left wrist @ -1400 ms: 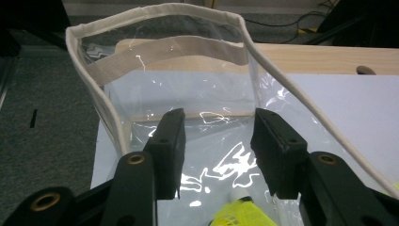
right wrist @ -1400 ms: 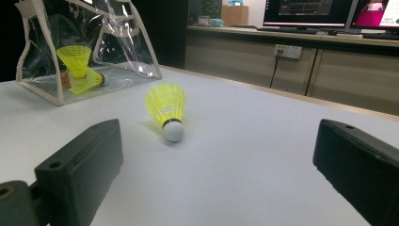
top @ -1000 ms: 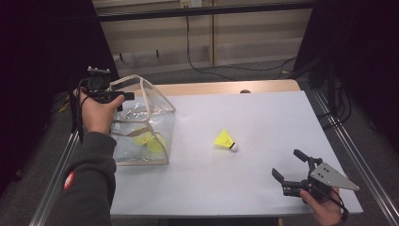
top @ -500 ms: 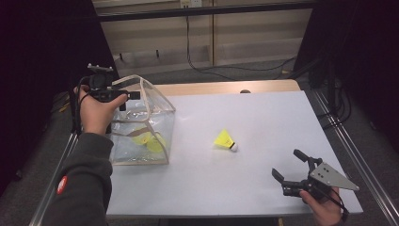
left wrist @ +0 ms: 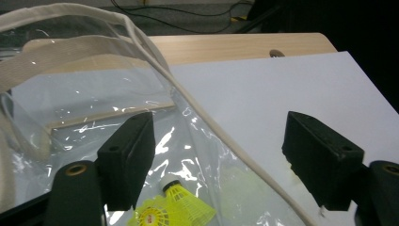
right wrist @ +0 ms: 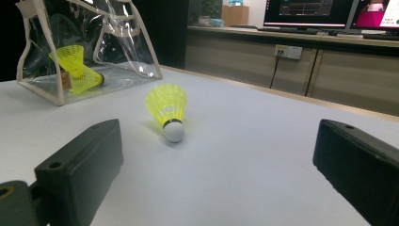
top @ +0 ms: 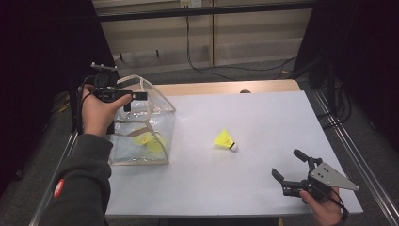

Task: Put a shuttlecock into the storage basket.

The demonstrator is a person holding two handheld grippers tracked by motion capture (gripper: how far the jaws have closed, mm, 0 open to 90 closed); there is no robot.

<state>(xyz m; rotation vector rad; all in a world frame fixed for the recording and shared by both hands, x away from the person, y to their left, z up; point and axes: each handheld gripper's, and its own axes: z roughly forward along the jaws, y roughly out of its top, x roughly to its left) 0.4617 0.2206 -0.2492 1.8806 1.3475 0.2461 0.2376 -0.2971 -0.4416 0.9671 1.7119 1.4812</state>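
Note:
My left gripper (top: 133, 100) hovers over the open top of a clear plastic bag (top: 151, 104) at the table's left. Its jaws stand open and have just been opening. The bag's white rim strap (left wrist: 207, 125) runs between them untouched. Yellow shuttlecocks (top: 147, 140) lie on the bag's bottom, one just below the jaws (left wrist: 175, 207). Another yellow shuttlecock (top: 226, 140) lies on the white table, cork toward the front. My right gripper (top: 287, 163) rests low at the front right, open and empty, facing that shuttlecock (right wrist: 168, 110).
The white tabletop (top: 263, 113) has a wooden strip along its far edge (top: 226, 87). Metal rails run down both sides. Cables lie on the floor behind, and monitors (right wrist: 306, 12) stand on a far counter.
The left hand has shifted slightly over the bag's top, and its sleeve has drawn back a little. The right gripper and the table shuttlecock have not moved.

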